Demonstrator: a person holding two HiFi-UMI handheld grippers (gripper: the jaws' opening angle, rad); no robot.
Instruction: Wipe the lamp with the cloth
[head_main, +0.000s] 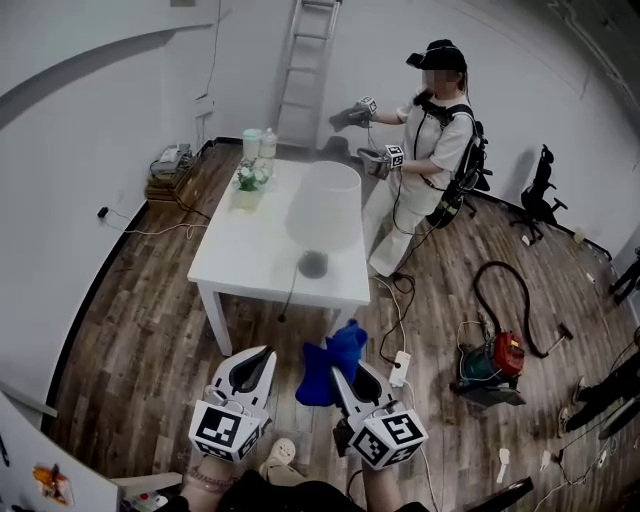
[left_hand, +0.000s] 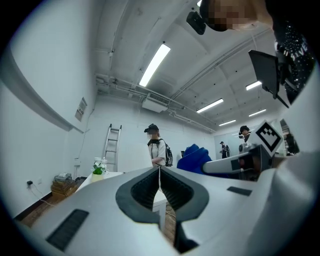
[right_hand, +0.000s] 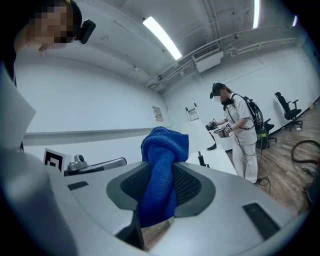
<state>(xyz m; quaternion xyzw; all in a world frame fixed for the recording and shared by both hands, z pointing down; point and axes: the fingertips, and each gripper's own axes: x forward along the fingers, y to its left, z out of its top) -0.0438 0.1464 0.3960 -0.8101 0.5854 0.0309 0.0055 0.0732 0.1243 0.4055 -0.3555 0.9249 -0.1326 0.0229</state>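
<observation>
The lamp (head_main: 322, 205) has a white shade and a dark round base and stands on the white table (head_main: 240, 255) ahead of me. My right gripper (head_main: 342, 372) is shut on a blue cloth (head_main: 332, 358), which bunches above its tips, short of the table's near edge. In the right gripper view the cloth (right_hand: 161, 167) is clamped between the jaws of the right gripper (right_hand: 159, 175), with the lamp (right_hand: 197, 137) beyond it. My left gripper (head_main: 260, 355) is beside it, shut and holding nothing. In the left gripper view the left gripper (left_hand: 159, 172) has its jaws together, and the cloth (left_hand: 195, 156) shows at the right.
Another person (head_main: 430, 130) with two grippers stands at the table's far right corner. A potted plant (head_main: 248, 180) and bottles (head_main: 260, 143) sit on the table's far left. A ladder (head_main: 305, 60) leans on the back wall. A red vacuum (head_main: 495, 360) and a power strip (head_main: 400, 368) lie on the floor.
</observation>
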